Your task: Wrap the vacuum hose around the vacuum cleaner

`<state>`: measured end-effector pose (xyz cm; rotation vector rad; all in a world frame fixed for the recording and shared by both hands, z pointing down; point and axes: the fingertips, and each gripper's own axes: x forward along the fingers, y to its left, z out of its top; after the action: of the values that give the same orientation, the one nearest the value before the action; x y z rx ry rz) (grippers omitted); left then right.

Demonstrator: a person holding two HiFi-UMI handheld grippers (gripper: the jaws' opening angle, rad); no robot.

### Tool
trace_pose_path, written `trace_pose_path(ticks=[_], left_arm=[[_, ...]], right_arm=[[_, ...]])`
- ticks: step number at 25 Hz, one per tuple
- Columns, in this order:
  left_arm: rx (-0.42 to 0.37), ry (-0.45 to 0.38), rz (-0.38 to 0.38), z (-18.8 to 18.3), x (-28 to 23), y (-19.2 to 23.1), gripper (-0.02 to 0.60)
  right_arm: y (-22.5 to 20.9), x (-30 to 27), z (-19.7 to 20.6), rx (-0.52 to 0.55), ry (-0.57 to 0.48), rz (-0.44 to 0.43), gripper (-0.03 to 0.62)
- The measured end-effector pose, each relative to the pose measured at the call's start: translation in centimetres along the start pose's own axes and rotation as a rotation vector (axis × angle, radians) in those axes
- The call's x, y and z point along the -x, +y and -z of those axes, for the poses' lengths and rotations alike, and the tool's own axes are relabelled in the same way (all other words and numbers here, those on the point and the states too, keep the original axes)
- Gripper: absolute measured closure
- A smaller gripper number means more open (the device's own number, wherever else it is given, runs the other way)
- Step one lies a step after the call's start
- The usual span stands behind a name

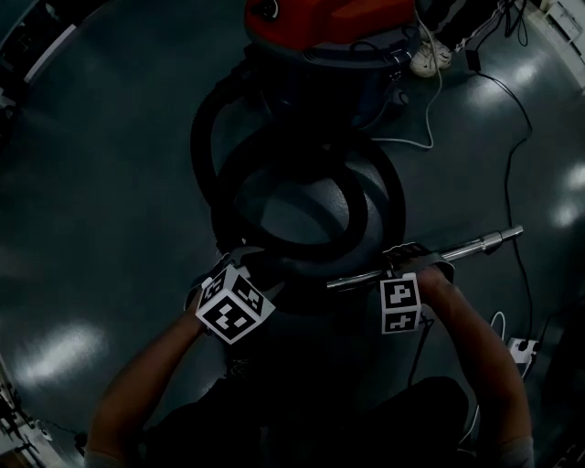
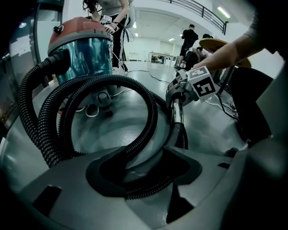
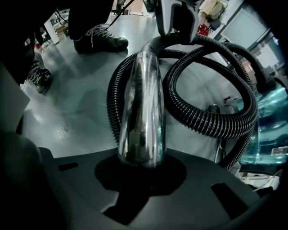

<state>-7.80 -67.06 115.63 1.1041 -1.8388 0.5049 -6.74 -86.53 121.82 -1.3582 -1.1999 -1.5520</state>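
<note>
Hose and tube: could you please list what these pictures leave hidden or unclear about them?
Left gripper view: shadow inside the left claw hides whether it presses the hose.
Right gripper view: the tube vanishes into the right claw; its tip is out of frame.
Head view: the vacuum is cut off by the top edge; dim light and the marker cubes hide both claws' grips.

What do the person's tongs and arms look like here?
The left tongs and right tongs have matt grey bodies with dark recesses. Each carries a white cube printed with black square markers. The forearms are bare.
</note>
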Motion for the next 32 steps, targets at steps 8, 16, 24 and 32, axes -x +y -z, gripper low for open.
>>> trace_pose_path(ticks=[8, 16, 24, 32], left_arm=[[-0.007, -0.006, 0.005, 0.1, -0.9, 0.4, 0.322], [-0.007, 0.005, 0.003, -0.3, -0.9, 0.3, 0.324], [0.016, 0.026, -0.003, -0.6, -0.4, -0.1, 0.324], [0.021, 0.028, -0.010, -1.3, 0.6, -0.5, 0.324]], right_arm=[[-0.1, -0.3, 0.0, -0.035, -0.007, -0.007, 0.520], [-0.8, 0.0, 0.3, -0.107, -0.052, 0.096, 0.479], [-0.9, 0.2, 0.4, -0.131, -0.074, 0.165, 0.454], [-0.6, 0.2, 0.3, -0.045, -0.086, 0.210, 0.454]])
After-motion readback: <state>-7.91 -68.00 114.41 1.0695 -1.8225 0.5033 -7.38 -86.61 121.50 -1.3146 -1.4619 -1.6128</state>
